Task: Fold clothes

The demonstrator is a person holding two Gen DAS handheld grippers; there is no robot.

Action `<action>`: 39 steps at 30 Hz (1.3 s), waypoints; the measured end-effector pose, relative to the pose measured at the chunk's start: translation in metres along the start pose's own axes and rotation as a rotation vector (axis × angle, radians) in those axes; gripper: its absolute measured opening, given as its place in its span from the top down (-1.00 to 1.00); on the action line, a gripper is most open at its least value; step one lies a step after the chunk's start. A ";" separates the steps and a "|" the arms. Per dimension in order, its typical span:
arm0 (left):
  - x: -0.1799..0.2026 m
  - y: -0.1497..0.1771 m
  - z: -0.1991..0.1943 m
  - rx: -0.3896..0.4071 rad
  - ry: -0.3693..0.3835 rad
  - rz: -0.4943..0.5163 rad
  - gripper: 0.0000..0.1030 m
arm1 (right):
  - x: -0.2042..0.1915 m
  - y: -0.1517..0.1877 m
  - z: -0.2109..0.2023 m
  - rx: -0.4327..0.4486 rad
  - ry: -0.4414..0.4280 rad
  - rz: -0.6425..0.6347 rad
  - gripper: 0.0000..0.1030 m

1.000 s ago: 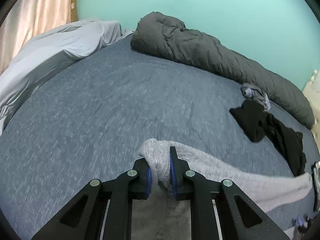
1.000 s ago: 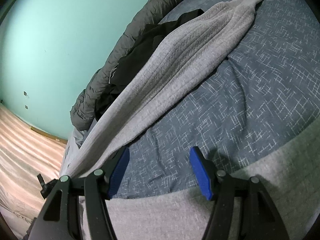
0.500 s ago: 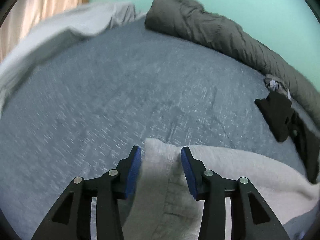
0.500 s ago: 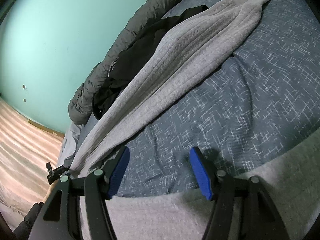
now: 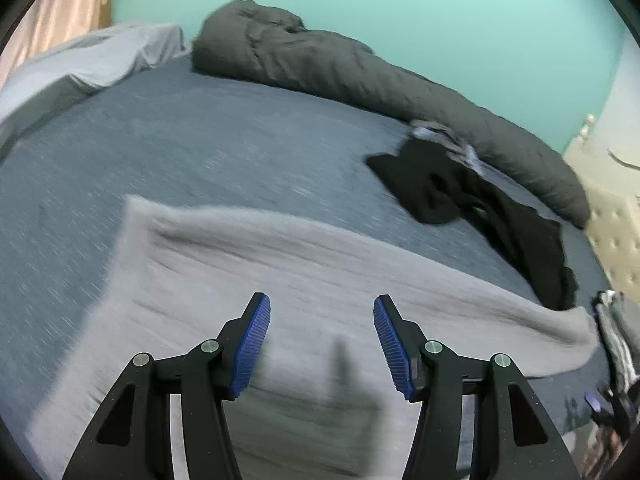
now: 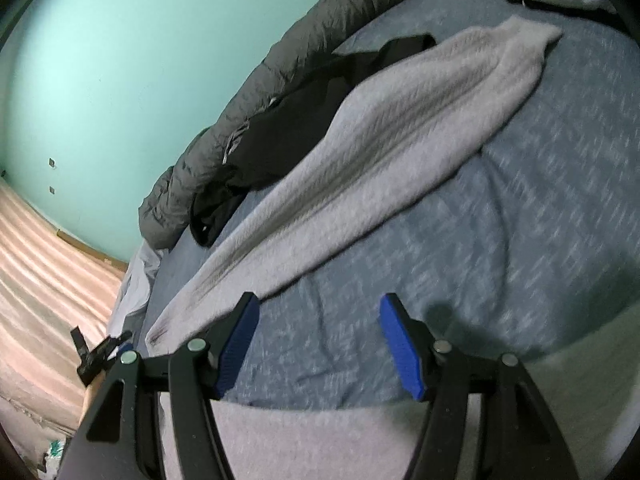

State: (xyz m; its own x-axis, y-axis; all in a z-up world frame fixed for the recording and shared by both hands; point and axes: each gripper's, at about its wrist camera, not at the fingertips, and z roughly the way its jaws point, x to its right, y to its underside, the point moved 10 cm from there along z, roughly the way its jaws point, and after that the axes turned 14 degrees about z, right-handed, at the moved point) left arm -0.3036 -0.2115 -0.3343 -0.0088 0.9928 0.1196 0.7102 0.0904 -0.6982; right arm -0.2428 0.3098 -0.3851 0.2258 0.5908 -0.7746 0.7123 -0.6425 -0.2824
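Long grey knit sleeve (image 6: 392,152) stretched away from wide-open, empty right gripper (image 6: 320,344); blurry, maybe same grey cloth under wide-open, empty left gripper (image 5: 322,340)

One grey knit garment (image 5: 304,280) is lying on the blue bed (image 5: 200,148). One black garment (image 5: 472,200) is lying beside it, toward the bed's far edge. One dark rolled duvet (image 5: 360,68) is lying along that edge. Two pale pillows (image 5: 92,64) are sitting at the bed's head.
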 end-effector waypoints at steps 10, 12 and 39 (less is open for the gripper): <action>0.056 0.051 0.031 -0.035 0.082 -0.037 -0.17 | 0.013 -0.112 0.018 0.004 0.213 -0.102 -0.39; 0.061 0.057 0.035 -0.052 0.077 -0.009 -0.17 | 0.000 -0.119 0.026 -0.009 0.234 -0.163 -0.39; 0.072 0.046 0.023 0.040 0.143 -0.022 -0.25 | -0.086 -0.014 0.250 -0.423 0.397 -0.810 -0.36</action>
State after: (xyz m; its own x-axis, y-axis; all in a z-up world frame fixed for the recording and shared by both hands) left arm -0.2871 -0.1338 -0.3741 0.0788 0.9693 0.2328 0.6826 0.1177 -0.7212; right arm -0.4384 0.1458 -0.4556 -0.2822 0.9442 -0.1696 0.9105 0.2080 -0.3573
